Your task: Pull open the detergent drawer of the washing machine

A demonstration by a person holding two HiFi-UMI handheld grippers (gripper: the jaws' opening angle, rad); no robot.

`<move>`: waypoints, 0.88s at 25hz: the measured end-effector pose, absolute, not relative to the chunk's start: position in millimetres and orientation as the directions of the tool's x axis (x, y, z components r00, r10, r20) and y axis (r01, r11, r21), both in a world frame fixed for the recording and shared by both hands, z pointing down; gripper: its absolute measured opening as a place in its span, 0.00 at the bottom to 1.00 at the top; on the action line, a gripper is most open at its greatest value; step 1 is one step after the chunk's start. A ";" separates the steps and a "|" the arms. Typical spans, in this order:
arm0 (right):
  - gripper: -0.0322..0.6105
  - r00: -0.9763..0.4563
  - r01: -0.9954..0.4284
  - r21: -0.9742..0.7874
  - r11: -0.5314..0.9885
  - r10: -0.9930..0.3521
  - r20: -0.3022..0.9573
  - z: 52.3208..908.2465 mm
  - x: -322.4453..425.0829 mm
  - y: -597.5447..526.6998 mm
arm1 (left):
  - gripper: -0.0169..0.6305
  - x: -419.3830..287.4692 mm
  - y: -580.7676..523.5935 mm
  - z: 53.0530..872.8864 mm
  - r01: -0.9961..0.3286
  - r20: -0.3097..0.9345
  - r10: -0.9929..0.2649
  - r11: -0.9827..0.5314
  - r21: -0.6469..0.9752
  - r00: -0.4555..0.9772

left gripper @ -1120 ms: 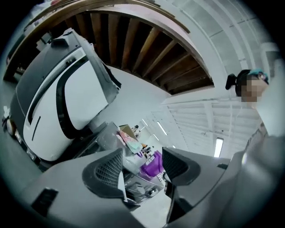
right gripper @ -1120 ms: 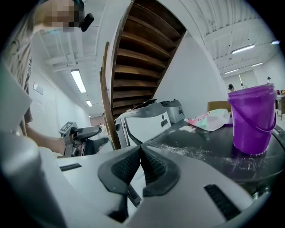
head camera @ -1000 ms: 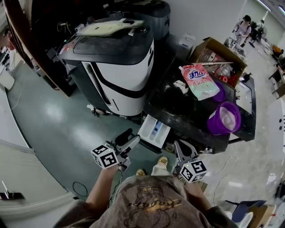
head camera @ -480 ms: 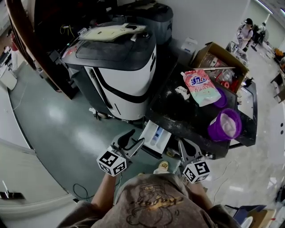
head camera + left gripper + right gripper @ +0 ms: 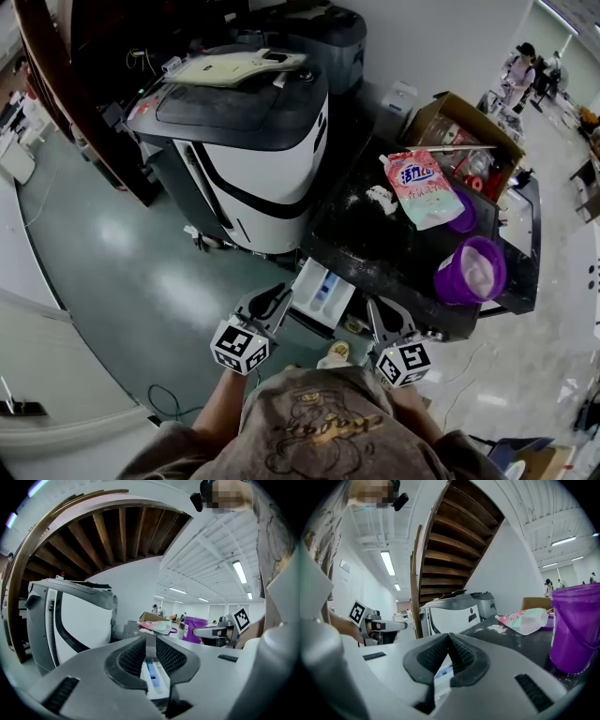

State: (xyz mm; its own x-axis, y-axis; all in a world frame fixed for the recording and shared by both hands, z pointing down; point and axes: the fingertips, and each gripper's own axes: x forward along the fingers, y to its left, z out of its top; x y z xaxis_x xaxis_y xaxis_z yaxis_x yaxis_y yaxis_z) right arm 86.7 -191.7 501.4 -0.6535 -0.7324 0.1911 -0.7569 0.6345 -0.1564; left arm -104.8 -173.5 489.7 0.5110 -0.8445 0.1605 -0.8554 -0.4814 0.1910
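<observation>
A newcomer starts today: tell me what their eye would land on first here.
The bright purple bucket stands out most, at the right on the dark top, with a pink detergent pouch lying beyond it. Left of them looms a large white-and-dark appliance, and at the dark top's near edge a white detergent drawer stands pulled out.

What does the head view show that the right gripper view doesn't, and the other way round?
Only the head view: the floor cable and the marker cube on the right claw. Only the right gripper view: the ceiling strip lights. Both: the white-and-grey machine, detergent drawer, detergent pouch, purple cup and left claw.
</observation>
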 end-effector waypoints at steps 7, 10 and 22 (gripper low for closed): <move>0.05 -0.671 -0.741 -0.156 0.653 -0.715 0.197 508.5 85.3 -195.6 | 0.08 -108.2 -180.2 503.9 -0.881 0.185 -0.866 -0.428 0.203 0.464; 0.05 -0.678 -0.735 -0.160 0.659 -0.706 0.204 513.8 86.9 -195.7 | 0.07 -109.9 -183.0 507.7 -0.887 0.190 -0.873 -0.413 0.205 0.450; 0.05 -0.657 -0.753 -0.169 0.635 -0.724 0.208 518.7 102.2 -199.0 | 0.06 -95.0 -187.1 508.3 -0.882 0.185 -0.872 -0.409 0.234 0.454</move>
State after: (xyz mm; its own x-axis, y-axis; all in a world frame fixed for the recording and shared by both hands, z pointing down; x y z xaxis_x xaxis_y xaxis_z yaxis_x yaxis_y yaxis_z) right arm 102.2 -199.0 518.7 -0.6574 -0.7242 0.2081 -0.7535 0.6354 -0.1691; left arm -95.0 -187.1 508.3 0.4536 -0.8717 0.1853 -0.8820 -0.4093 0.2336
